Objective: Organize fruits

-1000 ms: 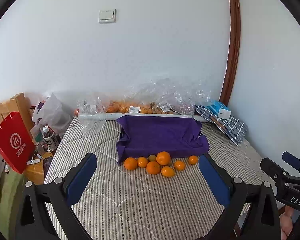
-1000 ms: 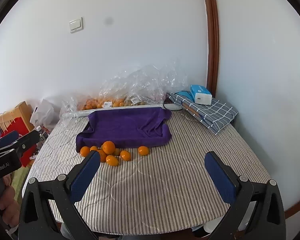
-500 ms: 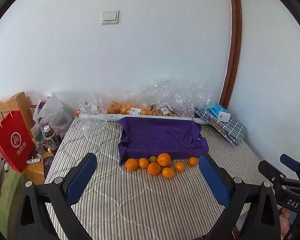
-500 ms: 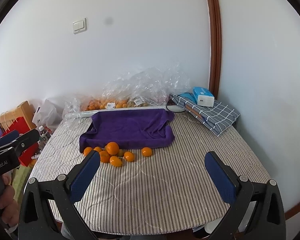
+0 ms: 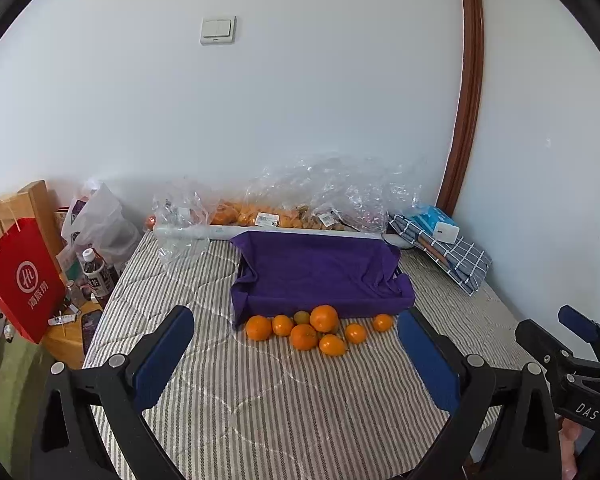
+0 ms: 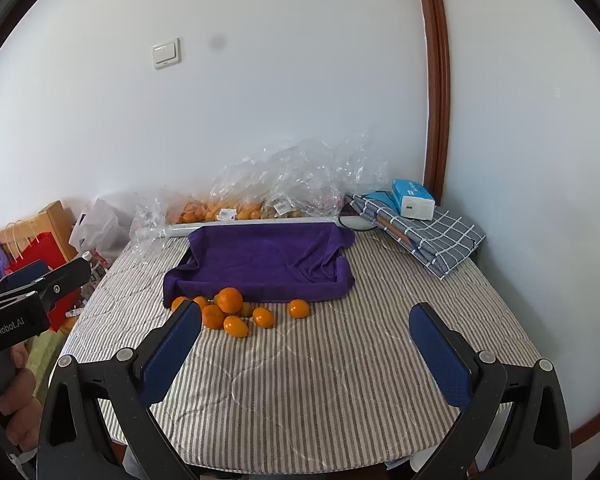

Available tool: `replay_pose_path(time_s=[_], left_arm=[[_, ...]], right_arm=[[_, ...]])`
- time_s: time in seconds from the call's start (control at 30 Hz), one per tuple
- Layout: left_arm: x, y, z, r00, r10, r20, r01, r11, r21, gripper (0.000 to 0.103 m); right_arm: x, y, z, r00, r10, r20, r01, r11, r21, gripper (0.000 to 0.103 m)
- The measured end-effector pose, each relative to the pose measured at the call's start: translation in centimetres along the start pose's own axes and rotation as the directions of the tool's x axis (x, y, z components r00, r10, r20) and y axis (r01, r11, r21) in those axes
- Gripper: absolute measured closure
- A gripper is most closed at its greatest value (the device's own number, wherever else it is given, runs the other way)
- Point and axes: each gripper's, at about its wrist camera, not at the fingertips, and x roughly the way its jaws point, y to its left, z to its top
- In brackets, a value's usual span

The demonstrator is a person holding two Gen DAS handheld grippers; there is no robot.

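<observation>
Several oranges [image 5: 304, 336] [image 6: 230, 300] lie in a loose cluster on the striped table cover, just in front of a tray draped in purple cloth [image 5: 320, 276] [image 6: 260, 264]. One small greenish fruit [image 5: 301, 317] sits among them. My left gripper [image 5: 296, 344] hangs open above the near part of the table, well short of the fruit. My right gripper [image 6: 306, 344] is also open and empty, a little right of the cluster. Each gripper shows at the edge of the other's view.
Clear plastic bags of more fruit [image 5: 268, 216] line the wall behind the tray. A folded checked cloth [image 6: 432, 236] with a blue-white box [image 6: 414, 199] lies back right. A red paper bag [image 5: 20, 280], bottles and a wooden chair stand off the table's left edge.
Both cameras have tilted or risen slightly, so the table and fruit sit lower in view. The fruit and tray have not moved, and both grippers stay open.
</observation>
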Motion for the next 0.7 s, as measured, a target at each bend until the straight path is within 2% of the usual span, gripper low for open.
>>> replay_pose_path(time_s=[0.37,0.47,0.7], left_arm=[[1.1,0.2,0.6,1.000,0.002,-0.004,-0.002,1.000,-0.010,0.000],[1.9,0.2,0.5,1.000,-0.006,-0.022,0.006,1.000,-0.013,0.000],[4.4,1.0,0.7,0.999,0.009,-0.036,-0.010,0.999,-0.032,0.000]], right_arm=[[0.6,0.0,0.4,1.000,-0.011,0.007,0.011,1.000,-0.005,0.001],[1.2,0.1,0.2,0.999,-0.041,0.001,0.041,0.999,-0.003,0.001],[3.7,0.1,0.0,0.999,-0.042,-0.028,0.042,0.999,-0.009,0.001]])
